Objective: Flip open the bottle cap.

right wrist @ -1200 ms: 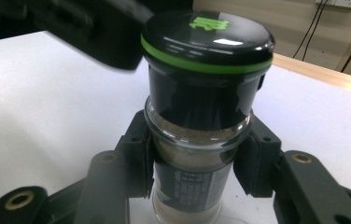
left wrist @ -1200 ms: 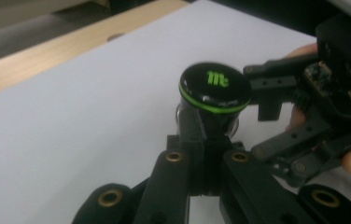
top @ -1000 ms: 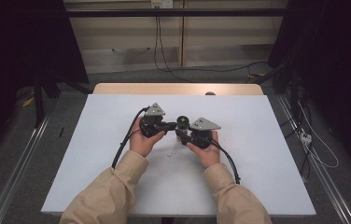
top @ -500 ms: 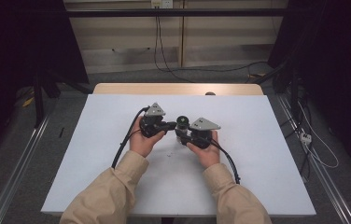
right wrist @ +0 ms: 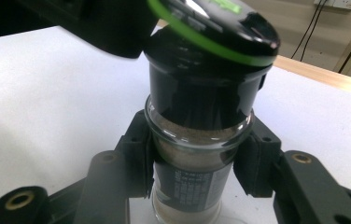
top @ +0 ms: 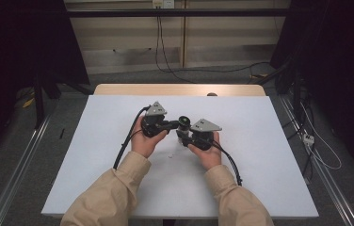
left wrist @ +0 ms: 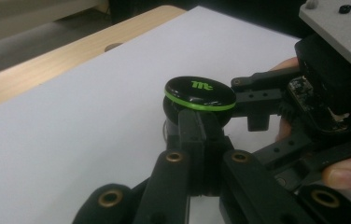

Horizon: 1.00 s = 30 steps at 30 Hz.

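Claws (top: 181, 128) level, clamped on grinder (right wrist: 201, 116)

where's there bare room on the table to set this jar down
Most of the white table is bare: the wide strips left of the left gripper and right of the right gripper, and the far strip. It is crowded at the middle, where both grip the jar beside a small white bit.

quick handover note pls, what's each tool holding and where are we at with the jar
Right tool: shut on the glass body of the spice jar, upright over the white table.
Left tool: shut on the jar's black cap.
Done: both grips set, jar held between the two tools at table centre.
Left: the cap is still seated on the jar; probably twist it off next.
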Motion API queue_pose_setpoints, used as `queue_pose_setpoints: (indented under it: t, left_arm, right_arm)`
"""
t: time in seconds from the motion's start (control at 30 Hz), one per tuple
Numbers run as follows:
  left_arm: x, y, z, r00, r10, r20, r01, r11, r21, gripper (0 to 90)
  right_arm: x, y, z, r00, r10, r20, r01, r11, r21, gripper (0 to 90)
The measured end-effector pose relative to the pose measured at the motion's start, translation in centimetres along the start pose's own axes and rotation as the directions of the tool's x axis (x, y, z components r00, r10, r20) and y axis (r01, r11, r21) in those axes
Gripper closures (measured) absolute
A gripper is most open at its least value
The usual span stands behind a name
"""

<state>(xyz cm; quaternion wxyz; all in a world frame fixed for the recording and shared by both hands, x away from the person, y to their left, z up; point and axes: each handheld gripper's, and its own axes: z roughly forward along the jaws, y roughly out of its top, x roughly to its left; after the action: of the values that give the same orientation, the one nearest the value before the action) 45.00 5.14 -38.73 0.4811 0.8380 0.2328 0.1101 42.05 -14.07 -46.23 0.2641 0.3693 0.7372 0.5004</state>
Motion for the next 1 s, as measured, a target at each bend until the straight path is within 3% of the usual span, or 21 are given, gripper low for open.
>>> queue_pose_setpoints:
  t: [0.23, 1.0]
  left_arm:
    - [0.11, 0.3, -0.02, 1.0, 0.003, 0.004, -0.004, 0.9999, 0.017, 90.0]
    - [0.37, 0.38, 0.04, 0.999, -0.043, 0.011, 0.043, 0.9989, -0.02, 90.0]
  right_arm:
    - [-0.04, 0.0, -0.02, 1.0, 0.008, -0.001, -0.008, 1.0, 0.002, 53.4]
    - [-0.1, 0.0, -0.01, 1.0, 0.009, -0.004, -0.009, 1.0, 0.002, 53.4]
